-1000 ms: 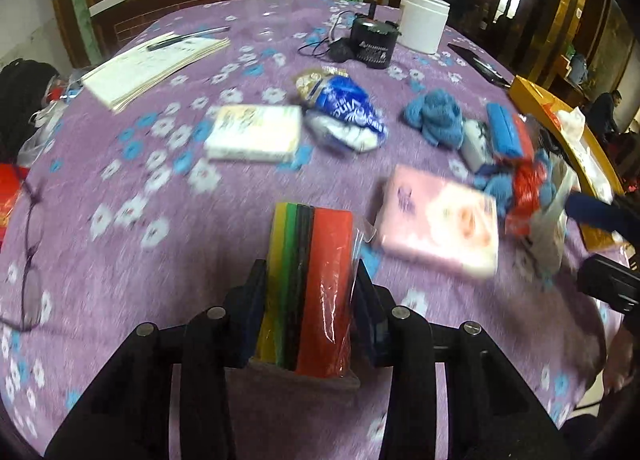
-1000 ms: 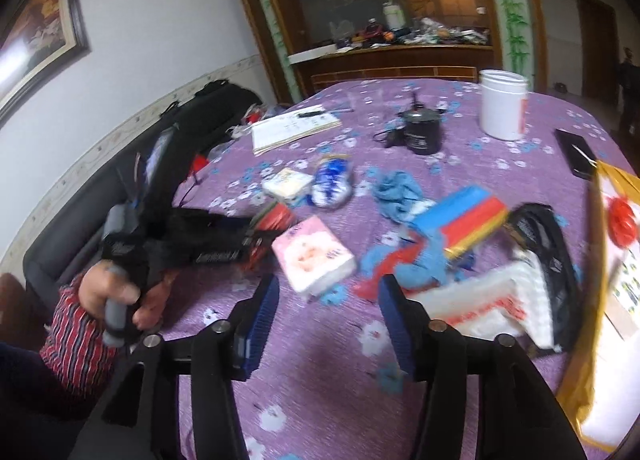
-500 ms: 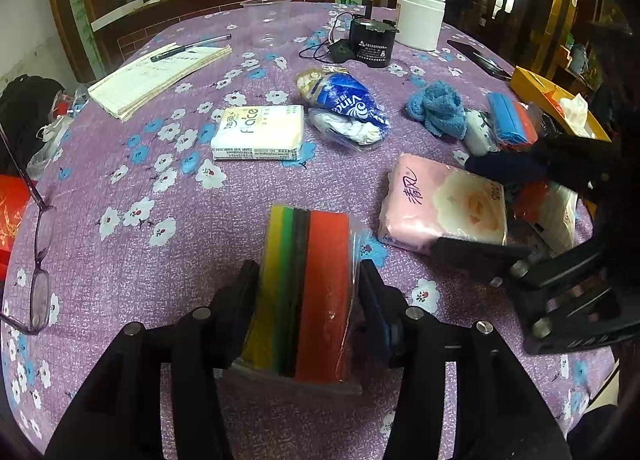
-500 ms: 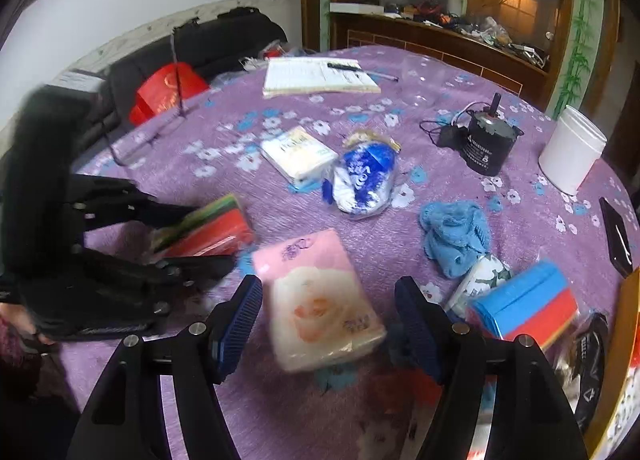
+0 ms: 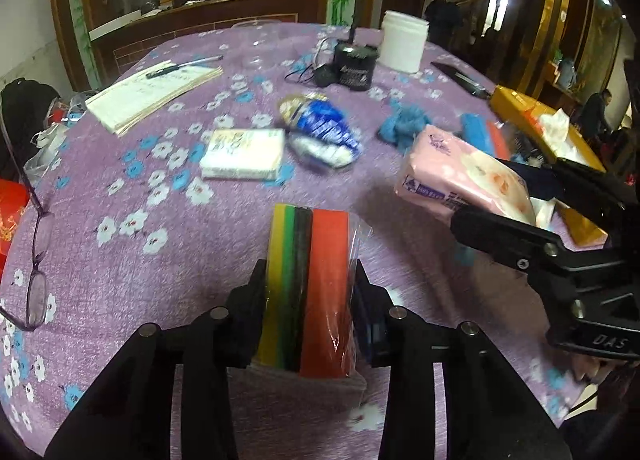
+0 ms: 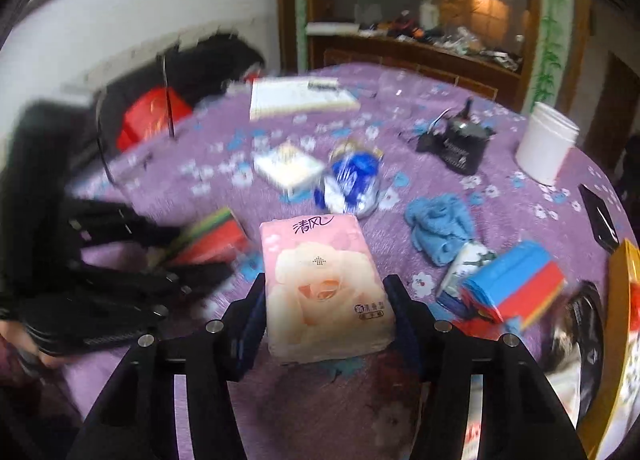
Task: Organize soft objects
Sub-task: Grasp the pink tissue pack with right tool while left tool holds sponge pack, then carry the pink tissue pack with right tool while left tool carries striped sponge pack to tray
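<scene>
While I hold both grippers over the purple flowered tablecloth [image 5: 120, 188], my left gripper [image 5: 310, 300] has its fingers pinching a wrapped sponge pack [image 5: 310, 280] standing on edge, its base close to the cloth, though I cannot tell whether it touches. Past it lie a white tissue packet [image 5: 244, 154] and a blue-and-white bag [image 5: 324, 132], just beside each other. Further right, my right gripper [image 6: 324, 320] clamps the near end of a pink tissue pack [image 6: 324, 284], which looks lifted clear of the cloth. I judge the risks to be these: the sponge wrapper is slick and loose at its far end, so a quick swing could let the pack slide out; and the tissue pack is held only by one end, so it may sag or twist free. The two grippers are also near each other and could collide if I bring the packs together carelessly. My left camera shows glasses [image 5: 34, 284] at the table's left edge, hidden from the right one; my right camera shows a blue cloth [image 6: 438, 224] and a second sponge pack [image 6: 516, 284] clearly, where the left view has them partly blocked.
</scene>
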